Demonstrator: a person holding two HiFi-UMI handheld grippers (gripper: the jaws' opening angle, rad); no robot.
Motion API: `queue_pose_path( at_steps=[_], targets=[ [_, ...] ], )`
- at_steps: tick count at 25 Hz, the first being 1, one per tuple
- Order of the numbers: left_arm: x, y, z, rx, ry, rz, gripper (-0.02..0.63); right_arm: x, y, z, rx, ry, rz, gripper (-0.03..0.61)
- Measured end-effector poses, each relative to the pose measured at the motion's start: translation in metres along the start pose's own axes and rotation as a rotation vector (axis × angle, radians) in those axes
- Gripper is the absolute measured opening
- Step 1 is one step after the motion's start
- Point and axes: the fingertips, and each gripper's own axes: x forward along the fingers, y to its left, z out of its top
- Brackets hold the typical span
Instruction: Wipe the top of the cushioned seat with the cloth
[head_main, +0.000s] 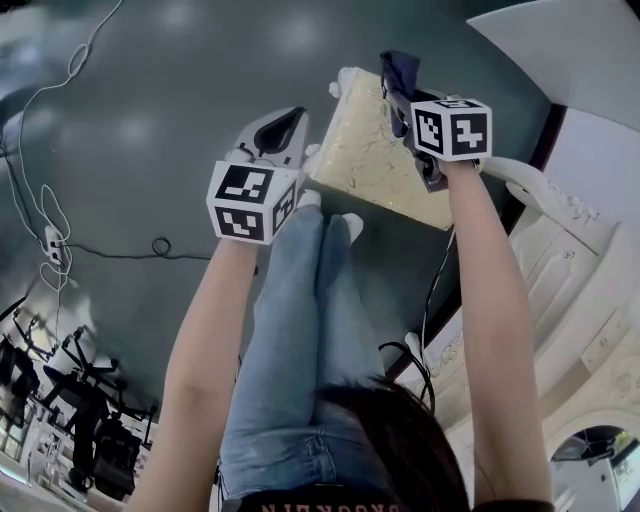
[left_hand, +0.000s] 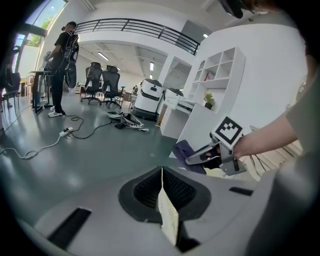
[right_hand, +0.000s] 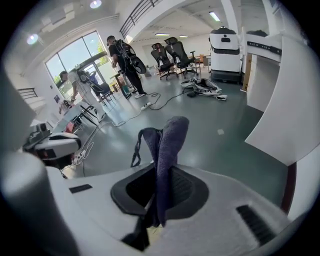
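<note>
- Head view: left gripper (head_main: 296, 140) meets the left edge of the cream seat (head_main: 365, 160), which is up off the grey floor (head_main: 150, 100) and tilted. Right gripper (head_main: 407, 95) is at the seat's far right corner with the dark blue cloth (head_main: 398, 68) bunched over it.
- Left gripper view: jaws closed narrow on a thin cream edge of the seat (left_hand: 168, 220).
- Right gripper view: jaws pinched on the cloth (right_hand: 170, 145), which stands up between them, a loose fold drooping to its left.
</note>
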Motion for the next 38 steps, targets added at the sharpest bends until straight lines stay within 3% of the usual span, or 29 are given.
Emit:
queue_pose_path(
  at_steps=[7,17,26,38],
  targets=[
    [-0.003,0.015,0.0,-0.019,-0.012,0.029,0.008,0.022,-0.02,0.006,-0.004,0.076,-0.109,0.031],
    [-0.008,0.028,-0.016,-0.052,-0.004,0.059,0.008,0.052,-0.007,0.004,0.027,0.112,-0.066,0.031],
    [-0.01,0.032,-0.018,-0.064,-0.004,0.063,0.008,0.064,0.013,0.006,-0.259,0.197,-0.029,0.031],
    [-0.009,0.029,-0.021,-0.062,0.009,0.028,0.008,0.066,0.039,-0.004,-0.537,0.274,0.015,0.031]
  ],
)
